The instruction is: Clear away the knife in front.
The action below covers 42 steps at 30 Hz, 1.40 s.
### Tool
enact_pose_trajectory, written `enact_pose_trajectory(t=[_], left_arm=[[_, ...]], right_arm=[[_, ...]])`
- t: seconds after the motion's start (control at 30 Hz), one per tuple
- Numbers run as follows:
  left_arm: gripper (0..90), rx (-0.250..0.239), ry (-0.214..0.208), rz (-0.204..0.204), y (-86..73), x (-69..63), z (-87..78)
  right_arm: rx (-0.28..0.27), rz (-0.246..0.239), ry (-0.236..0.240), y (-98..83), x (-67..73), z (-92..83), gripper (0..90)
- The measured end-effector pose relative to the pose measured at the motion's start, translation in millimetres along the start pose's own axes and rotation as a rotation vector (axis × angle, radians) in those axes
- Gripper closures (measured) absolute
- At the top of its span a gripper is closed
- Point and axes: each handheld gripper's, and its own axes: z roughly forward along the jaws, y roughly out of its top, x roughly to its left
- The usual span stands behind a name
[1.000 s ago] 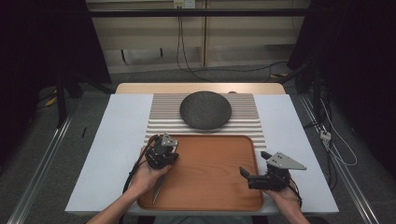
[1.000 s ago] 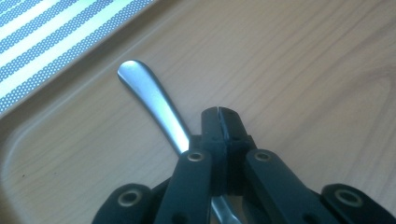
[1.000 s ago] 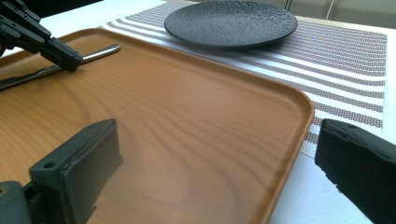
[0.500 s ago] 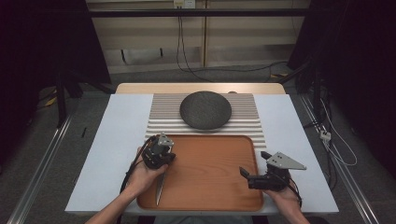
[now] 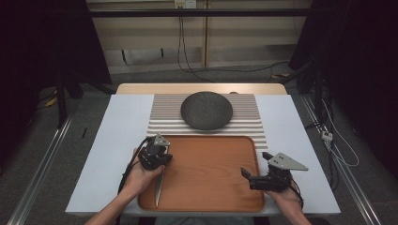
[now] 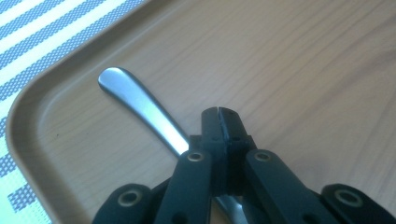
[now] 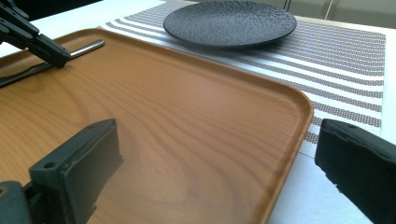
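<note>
Left gripper view: left claw (image 6: 219,112) clamps knife (image 6: 135,100).

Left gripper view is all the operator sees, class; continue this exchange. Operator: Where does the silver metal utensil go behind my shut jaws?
Observer: The silver metal utensil narrows to a thin tip pointing at the near rim of the brown wooden tray.
Operator: What lies beyond the tray?
Observer: A dark round textured plate, resting on the striped mat.
Operator: And the other hand?
Observer: The right hand-held gripper is open at the tray's right rim, with nothing between its jaws.
</note>
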Motion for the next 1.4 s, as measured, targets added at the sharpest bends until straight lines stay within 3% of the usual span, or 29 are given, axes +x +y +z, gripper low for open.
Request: enact_pose_trajectory(t=[0.4, 0.5, 0.87, 1.07, 1.13, 1.4], left_arm=[[90.0, 0.007, 0.004, -0.035, -15.3, 10.5, -12.8], [90.0, 0.028, -0.022, -0.085, -15.2, 15.1, -14.6], [90.0, 0.059, 0.003, -0.056, -15.8, 17.6, -18.1], [90.0, 0.072, 0.0, -0.067, -17.1, 22.7, -20.0], [90.0, 0.066, 0.0, -0.087, -19.0, 24.5, -20.7], [89.2, 0.07, 0.008, -0.08, -18.9, 23.4, -21.6]], right_arm=[[0.001, 0.0, -0.002, 0.0, 0.0, 0.0, 0.0], [0.001, 0.005, -0.003, 0.0, 0.4, 0.6, 0.0], [0.001, 0.004, -0.003, 0.1, 0.6, 0.5, 0.0], [0.001, 0.004, -0.001, 0.2, 0.4, 0.7, 0.0], [0.001, 0.004, -0.003, 0.1, 0.6, 0.7, 0.0], [0.001, -0.002, -0.001, 0.2, 1.0, 1.6, 0.0]])
